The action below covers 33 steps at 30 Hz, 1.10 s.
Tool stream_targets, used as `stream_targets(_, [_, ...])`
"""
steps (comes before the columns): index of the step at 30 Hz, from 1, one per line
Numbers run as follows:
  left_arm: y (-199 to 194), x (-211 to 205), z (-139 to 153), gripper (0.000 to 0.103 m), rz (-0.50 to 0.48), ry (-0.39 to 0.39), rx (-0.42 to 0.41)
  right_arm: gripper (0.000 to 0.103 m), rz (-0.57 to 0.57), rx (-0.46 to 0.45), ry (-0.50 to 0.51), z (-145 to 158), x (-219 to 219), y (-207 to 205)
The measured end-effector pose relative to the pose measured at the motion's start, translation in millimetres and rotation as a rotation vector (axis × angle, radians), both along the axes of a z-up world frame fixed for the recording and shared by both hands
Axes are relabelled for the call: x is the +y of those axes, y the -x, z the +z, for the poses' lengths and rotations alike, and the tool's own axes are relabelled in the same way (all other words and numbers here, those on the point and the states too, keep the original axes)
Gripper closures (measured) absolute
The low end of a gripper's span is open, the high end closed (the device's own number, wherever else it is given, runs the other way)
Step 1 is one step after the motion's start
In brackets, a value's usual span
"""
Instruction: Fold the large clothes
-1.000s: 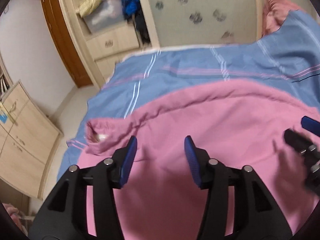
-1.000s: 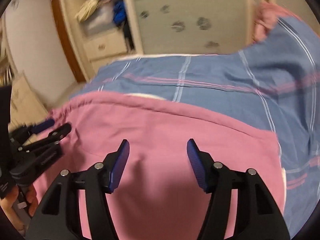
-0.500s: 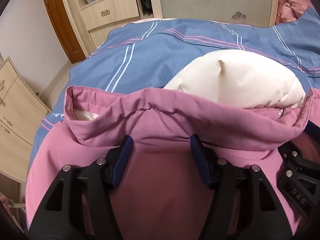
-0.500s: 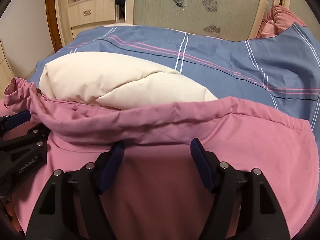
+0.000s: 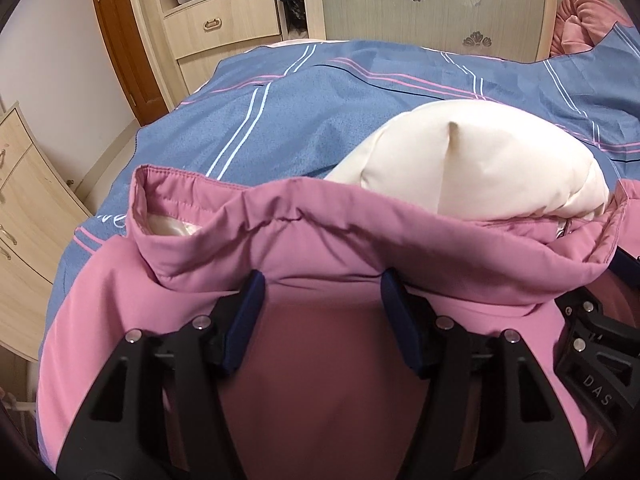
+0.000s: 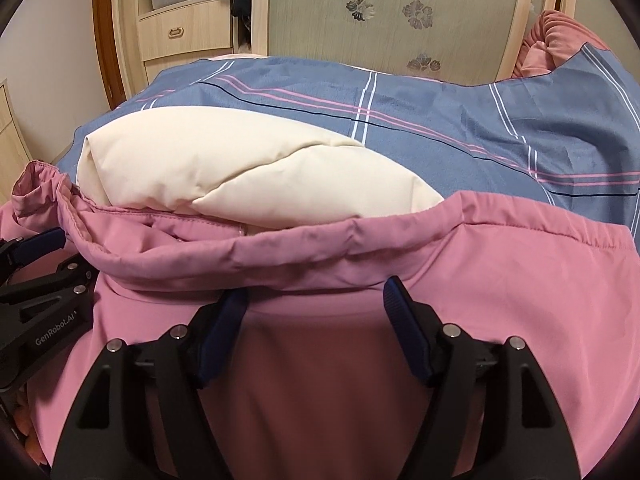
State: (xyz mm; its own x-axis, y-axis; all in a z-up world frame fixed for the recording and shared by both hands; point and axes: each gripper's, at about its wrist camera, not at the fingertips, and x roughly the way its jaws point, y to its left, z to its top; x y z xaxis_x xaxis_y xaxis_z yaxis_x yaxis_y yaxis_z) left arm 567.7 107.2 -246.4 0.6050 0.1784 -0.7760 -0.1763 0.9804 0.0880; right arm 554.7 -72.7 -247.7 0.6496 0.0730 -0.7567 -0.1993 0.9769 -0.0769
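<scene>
On the bed, over a blue striped duvet cover (image 5: 328, 120), lies a pink padded jacket (image 5: 320, 380) whose cream lining (image 5: 472, 168) bulges out beyond a folded-over pink edge. That folded edge runs across both wrist views as a rumpled band, and beneath it the jacket's smooth pink surface spreads toward the cameras. The left gripper (image 5: 322, 292) rests low over this surface with its blue-padded fingers (image 5: 246, 312) spread apart; pink cloth lies between and under them, and their tips sit just under the overhang of the folded band (whether the tips touch it cannot be told). The right gripper (image 6: 316, 300) stands beside it in the same posture, its fingers (image 6: 404, 328) likewise parted, with nothing pinched between the pads. Each gripper shows at the margin of the other's view: the right one at the right edge of the left wrist view, the left one (image 6: 40, 280) at the left edge of the right wrist view, both close against the pink band. Beyond the bed stand a pale wooden wardrobe (image 6: 384, 20) with a flower-patterned door and open shelves with drawers (image 5: 224, 24). A pink pillow (image 6: 556, 36) sits at the far right corner of the bed.
</scene>
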Motion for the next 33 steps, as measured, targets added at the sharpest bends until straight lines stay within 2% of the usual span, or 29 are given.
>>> stream_targets(12, [0,-1,-1,0.039,0.002,-0.011,-0.003,0.03,0.002,-0.001,0.005,0,2,-3])
stream_targets(15, [10,4,22,0.04,-0.019,0.023,-0.014,0.029,0.033,0.019,0.01,19,-4,2])
stream_targets(17, [38,11,49,0.042,-0.018,0.094,-0.048,0.026,0.028,-0.001,-0.047,42,-24,23])
stream_targets(18, [58,13,63,0.04,-0.028,0.124,-0.091,0.025,0.017,-0.023,-0.107,57,-43,43])
stream_targets(20, [101,16,85,0.029,-0.026,0.083,-0.161,0.017,0.002,-0.076,-0.175,79,-80,87])
stream_targets(22, [133,24,90,0.029,-0.013,0.05,-0.166,0.017,-0.024,-0.122,-0.116,87,-112,129])
stream_targets(24, [144,32,80,0.029,-0.002,0.071,-0.107,0.017,-0.062,-0.088,-0.047,76,-138,151])
stream_targets(26, [145,31,67,0.03,-0.002,0.055,-0.055,0.017,-0.107,-0.019,-0.031,54,-159,158])
stream_targets(28, [140,25,48,0.029,-0.01,0.01,0.002,0.017,-0.148,0.048,-0.042,28,-176,157])
stream_targets(30, [136,17,34,0.026,-0.016,-0.05,0.022,0.016,-0.138,0.085,-0.064,9,-178,152])
stream_targets(33, [126,16,23,0.025,0.011,-0.014,0.057,0.013,-0.163,0.112,-0.079,-5,-174,140])
